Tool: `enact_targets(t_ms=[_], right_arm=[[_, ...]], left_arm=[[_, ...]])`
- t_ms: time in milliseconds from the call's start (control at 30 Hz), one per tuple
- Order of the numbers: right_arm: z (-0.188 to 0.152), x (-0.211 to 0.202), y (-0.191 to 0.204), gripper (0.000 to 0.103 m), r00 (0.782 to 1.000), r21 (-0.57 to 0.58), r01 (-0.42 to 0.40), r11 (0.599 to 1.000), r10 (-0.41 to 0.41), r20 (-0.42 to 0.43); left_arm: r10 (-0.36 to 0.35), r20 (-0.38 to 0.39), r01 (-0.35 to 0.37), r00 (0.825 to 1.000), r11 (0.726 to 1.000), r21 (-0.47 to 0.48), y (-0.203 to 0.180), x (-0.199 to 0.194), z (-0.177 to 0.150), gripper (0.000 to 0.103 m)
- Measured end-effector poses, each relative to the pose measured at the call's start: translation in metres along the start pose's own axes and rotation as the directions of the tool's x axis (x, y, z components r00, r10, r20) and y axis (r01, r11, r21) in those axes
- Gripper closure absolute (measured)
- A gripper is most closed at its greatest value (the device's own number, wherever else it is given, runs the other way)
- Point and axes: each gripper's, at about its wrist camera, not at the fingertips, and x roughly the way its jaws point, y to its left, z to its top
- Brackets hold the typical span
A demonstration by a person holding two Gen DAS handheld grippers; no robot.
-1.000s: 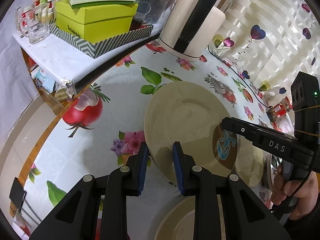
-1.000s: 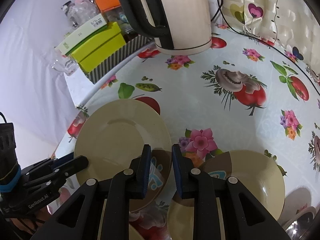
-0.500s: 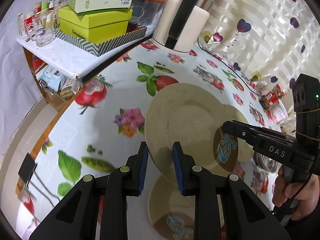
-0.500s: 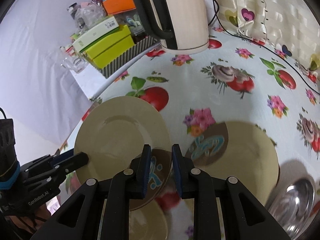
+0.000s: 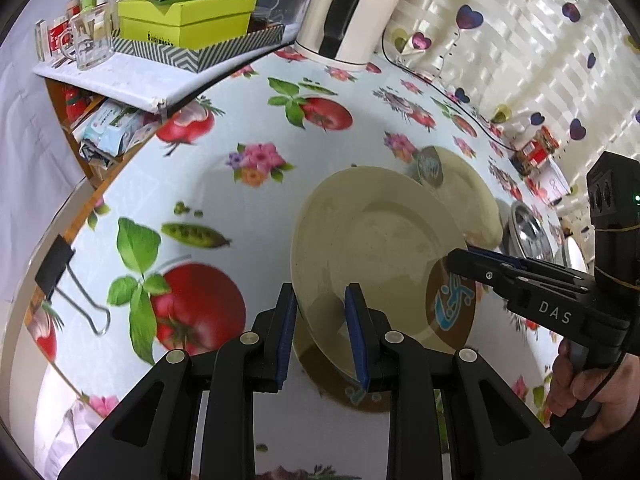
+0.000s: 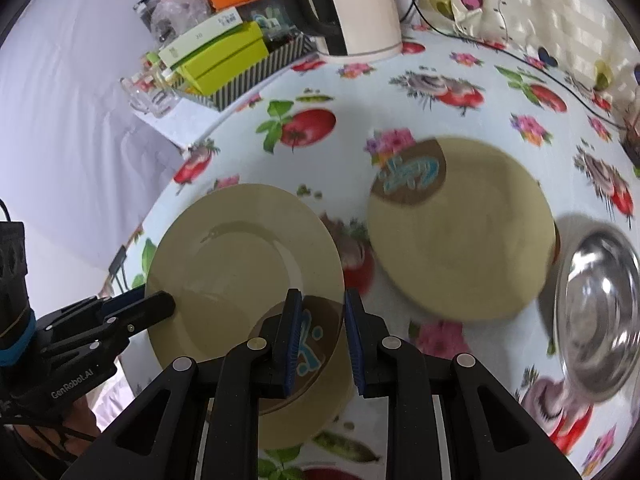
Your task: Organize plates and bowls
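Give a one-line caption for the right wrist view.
Both grippers carry a tan plate above the fruit-print tablecloth, beside a second plate and a steel bowl.

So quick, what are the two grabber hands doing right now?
Left gripper: closed on the near rim of the beige plate.
Right gripper: closed on the same plate's opposite rim.

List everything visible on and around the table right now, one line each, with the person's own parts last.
Beige round plate with brown patch, held: 1, beige, between both tools, above the table.
Beige round plates on the table: 2, one right, one under the held plate.
Shiny steel bowl: 1, silver, far right.
Cream electric kettle: 1, black handle, back.
Lime-green boxes: 2, stacked, back left shelf.
Clear glass mug: 1, shelf.
Black binder clip: 1, left table edge.
Fruit-print tablecloth: 1.
Left tool: shut on plate rim.
Right tool: shut on plate rim.
Hand: 1, holding right tool.
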Motion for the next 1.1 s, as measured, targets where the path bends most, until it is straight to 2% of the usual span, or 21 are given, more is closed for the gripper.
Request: enact_targets(t_ms=[467,1100], right_arm=[[-0.029,0.0,0.003,0.081,0.999,-0.001,0.032,0.999,-0.032,-0.025],[-0.033,0.008,0.005,0.08,0.997,-0.03,0.072,0.997,-0.073,-0.034]], left_arm=[[0.005,-0.031,-0.004,1.0,1.0,0.009,-0.003,0.002,-0.018,0.077],[0.027,-0.048,-0.026,0.998,0.999,0.026,-0.003,0.009,-0.021,0.077]])
